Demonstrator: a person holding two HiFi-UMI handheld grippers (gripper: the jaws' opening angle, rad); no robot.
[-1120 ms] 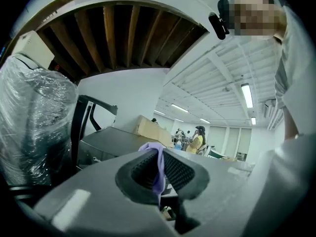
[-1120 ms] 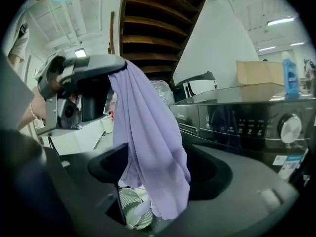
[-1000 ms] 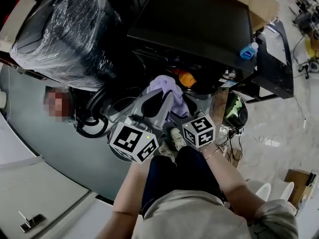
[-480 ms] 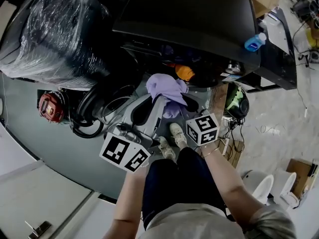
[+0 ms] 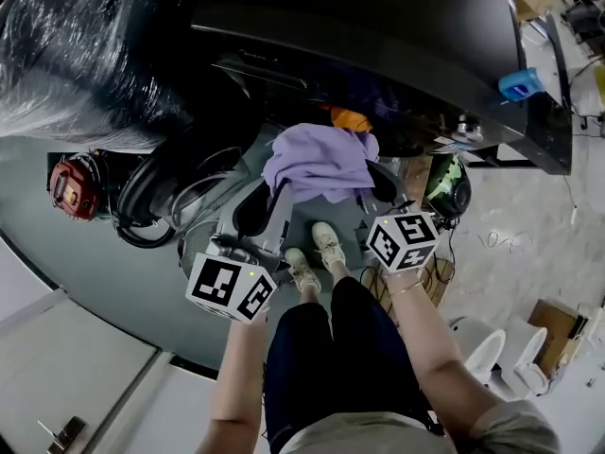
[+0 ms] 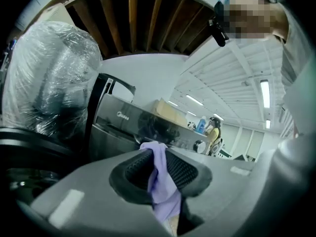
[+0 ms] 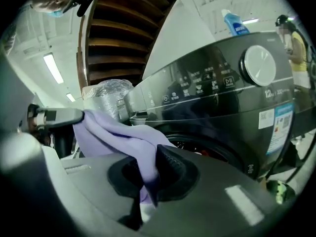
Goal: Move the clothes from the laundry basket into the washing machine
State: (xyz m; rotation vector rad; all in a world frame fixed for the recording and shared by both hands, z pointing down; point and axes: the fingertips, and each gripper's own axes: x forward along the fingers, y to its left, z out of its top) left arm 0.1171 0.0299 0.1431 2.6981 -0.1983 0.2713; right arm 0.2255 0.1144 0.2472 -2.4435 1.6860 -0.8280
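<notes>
a person stood at the dark front-loading washing machine [image 7: 232,102] with a hand-held gripper in each hand. the left gripper [image 6: 159,168] and the right gripper [image 7: 148,174] were each clamped on an edge of one lilac garment [image 5: 317,164], which hung spread between them, close in front of the machine's round door.
</notes>
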